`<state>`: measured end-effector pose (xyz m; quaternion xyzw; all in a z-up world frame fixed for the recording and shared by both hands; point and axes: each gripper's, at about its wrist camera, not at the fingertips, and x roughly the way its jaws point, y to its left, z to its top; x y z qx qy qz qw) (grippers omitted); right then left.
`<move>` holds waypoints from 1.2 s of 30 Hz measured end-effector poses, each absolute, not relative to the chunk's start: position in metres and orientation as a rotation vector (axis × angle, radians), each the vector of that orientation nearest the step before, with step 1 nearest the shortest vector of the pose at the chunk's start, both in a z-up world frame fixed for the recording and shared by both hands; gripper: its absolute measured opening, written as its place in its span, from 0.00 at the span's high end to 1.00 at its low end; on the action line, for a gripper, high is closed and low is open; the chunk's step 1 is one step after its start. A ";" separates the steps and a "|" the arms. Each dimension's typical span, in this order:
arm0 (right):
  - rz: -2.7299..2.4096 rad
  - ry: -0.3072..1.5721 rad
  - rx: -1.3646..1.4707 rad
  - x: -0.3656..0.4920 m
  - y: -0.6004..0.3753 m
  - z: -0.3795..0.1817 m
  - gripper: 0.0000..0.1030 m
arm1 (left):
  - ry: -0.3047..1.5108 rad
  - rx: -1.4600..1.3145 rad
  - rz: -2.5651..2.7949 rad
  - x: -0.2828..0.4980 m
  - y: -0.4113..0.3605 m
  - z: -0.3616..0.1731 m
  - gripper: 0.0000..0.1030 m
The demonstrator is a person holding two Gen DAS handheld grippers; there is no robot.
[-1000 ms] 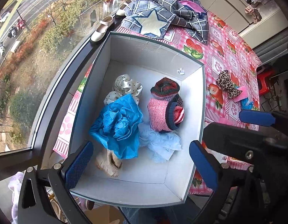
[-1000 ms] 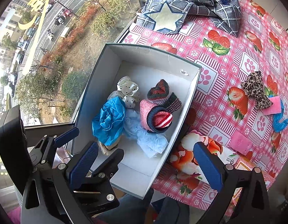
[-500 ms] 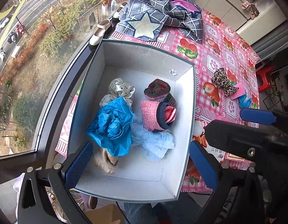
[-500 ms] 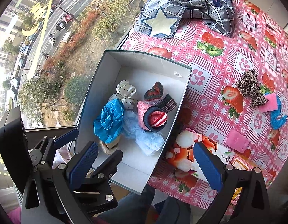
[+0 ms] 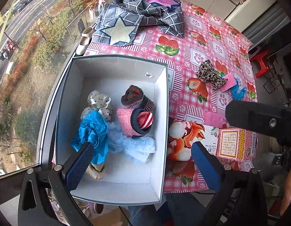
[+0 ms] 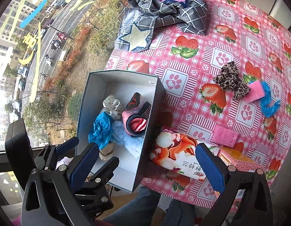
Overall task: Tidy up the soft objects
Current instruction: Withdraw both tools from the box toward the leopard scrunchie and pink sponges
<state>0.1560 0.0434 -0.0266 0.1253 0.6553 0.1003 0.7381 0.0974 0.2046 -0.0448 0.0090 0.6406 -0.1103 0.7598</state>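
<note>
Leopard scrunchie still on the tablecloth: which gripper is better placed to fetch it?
Probably right. The right gripper, open, hangs over the tablecloth side nearer the leopard scrunchie; the left gripper, open, hangs over the box.

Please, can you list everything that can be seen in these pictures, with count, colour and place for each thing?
box: 1, white inside, table's window edge.
blue crinkled cloth: 1, in box.
polka-dot scrunchie: 1, cream, in box.
pink knit sock roll: 1, in box.
dark striped sock roll: 1, in box.
pale blue fluffy piece: 1, in box.
beige fuzzy item: 1, in box.
leopard scrunchie: 1, on tablecloth.
pink sponges: 2, on tablecloth.
blue crumpled piece: 1, beside far sponge.
checked cloth: 1, grey, far edge.
tissue pack: 1, beside box.
pink carton: 1, near edge.
left gripper: open.
right gripper: open.
</note>
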 end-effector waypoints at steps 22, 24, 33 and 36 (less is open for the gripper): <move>-0.078 1.372 0.685 0.067 -0.161 -0.023 0.00 | 1.418 0.201 -0.422 0.118 0.076 -0.046 0.00; -0.123 1.371 0.721 0.055 -0.183 -0.030 0.00 | 1.420 0.218 -0.429 0.123 0.063 -0.049 0.00; -0.246 1.421 0.815 0.029 -0.244 -0.083 0.00 | 1.455 0.258 -0.412 0.160 0.009 -0.080 0.00; -0.255 1.445 0.816 0.028 -0.250 -0.103 0.00 | 1.484 0.238 -0.381 0.181 -0.002 -0.097 0.00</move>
